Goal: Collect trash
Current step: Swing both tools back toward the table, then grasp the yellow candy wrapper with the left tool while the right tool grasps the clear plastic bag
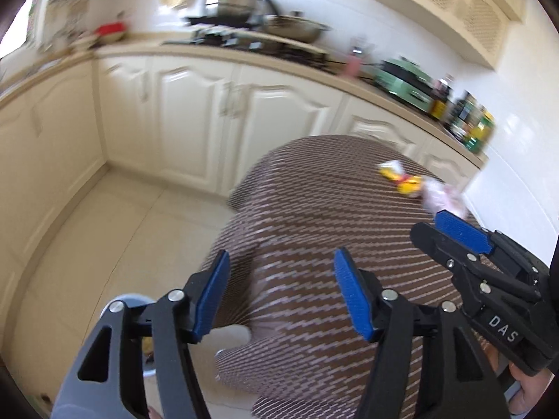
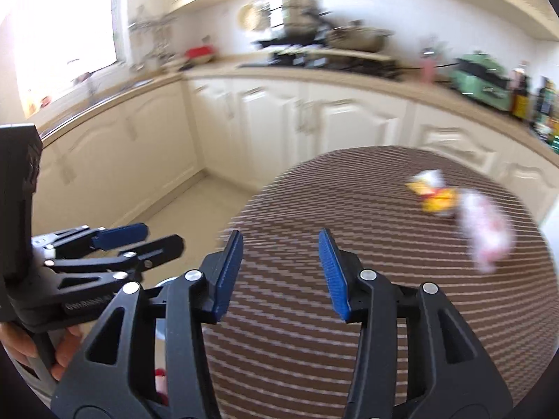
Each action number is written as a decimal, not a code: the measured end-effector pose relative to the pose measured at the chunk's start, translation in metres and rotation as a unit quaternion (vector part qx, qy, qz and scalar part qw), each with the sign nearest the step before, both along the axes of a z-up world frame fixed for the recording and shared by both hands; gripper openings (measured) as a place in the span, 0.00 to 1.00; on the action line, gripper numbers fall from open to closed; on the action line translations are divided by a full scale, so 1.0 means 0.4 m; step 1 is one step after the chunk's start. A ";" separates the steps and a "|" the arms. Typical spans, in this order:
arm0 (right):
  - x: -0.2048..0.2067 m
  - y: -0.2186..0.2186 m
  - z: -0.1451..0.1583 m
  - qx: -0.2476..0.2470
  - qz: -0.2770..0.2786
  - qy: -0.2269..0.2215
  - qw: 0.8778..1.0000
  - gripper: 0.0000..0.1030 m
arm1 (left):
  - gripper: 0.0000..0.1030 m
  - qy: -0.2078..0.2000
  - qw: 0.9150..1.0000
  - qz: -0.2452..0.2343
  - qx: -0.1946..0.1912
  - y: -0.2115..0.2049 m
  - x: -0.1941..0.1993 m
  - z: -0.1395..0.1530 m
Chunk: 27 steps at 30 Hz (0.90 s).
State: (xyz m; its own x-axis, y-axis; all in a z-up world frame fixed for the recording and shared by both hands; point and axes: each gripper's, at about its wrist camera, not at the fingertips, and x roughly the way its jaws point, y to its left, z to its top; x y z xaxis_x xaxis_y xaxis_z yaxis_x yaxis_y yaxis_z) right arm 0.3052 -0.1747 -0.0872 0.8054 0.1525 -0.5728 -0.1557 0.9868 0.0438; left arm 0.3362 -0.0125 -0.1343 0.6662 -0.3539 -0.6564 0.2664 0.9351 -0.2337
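Note:
A yellow and white crumpled wrapper [image 1: 401, 176] [image 2: 435, 192] and a pink-white crumpled wrapper [image 1: 442, 197] [image 2: 485, 234] lie at the far right of a round table with a brown striped cloth [image 1: 314, 230] [image 2: 367, 244]. My left gripper [image 1: 281, 286] is open and empty over the table's near left edge. My right gripper [image 2: 281, 272] is open and empty above the cloth, well short of the wrappers. It also shows in the left wrist view [image 1: 454, 241]. The left gripper shows in the right wrist view [image 2: 139, 239].
A grey bin [image 1: 129, 303] [image 2: 164, 331] stands on the floor under the left gripper, with scraps inside. Cream cabinets [image 1: 195, 104] and a cluttered counter [image 1: 314, 56] run behind the table. Bottles [image 1: 468, 115] stand at the counter's right end. Both views are blurred.

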 end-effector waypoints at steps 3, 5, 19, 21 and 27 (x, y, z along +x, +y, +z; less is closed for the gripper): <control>-0.006 -0.149 0.024 -0.011 -0.058 -0.019 0.998 0.64 | 0.65 -0.005 0.999 -0.027 0.018 -0.123 0.024 0.023; -0.008 -0.235 0.020 -0.025 -0.101 -0.028 0.994 0.73 | 0.65 -0.005 0.999 -0.043 0.033 -0.207 0.041 0.031; 0.176 -0.480 -0.114 -0.045 -0.147 0.064 0.986 0.55 | 0.66 0.012 0.993 -0.085 0.086 -0.525 0.193 -0.017; 0.190 -0.511 -0.116 -0.020 -0.162 0.059 0.985 0.33 | 0.66 0.005 0.991 -0.090 0.097 -0.557 0.208 -0.024; 0.169 -0.557 -0.086 -0.023 -0.204 0.006 0.979 0.33 | 0.66 -0.027 0.987 -0.091 0.129 -0.660 0.238 -0.047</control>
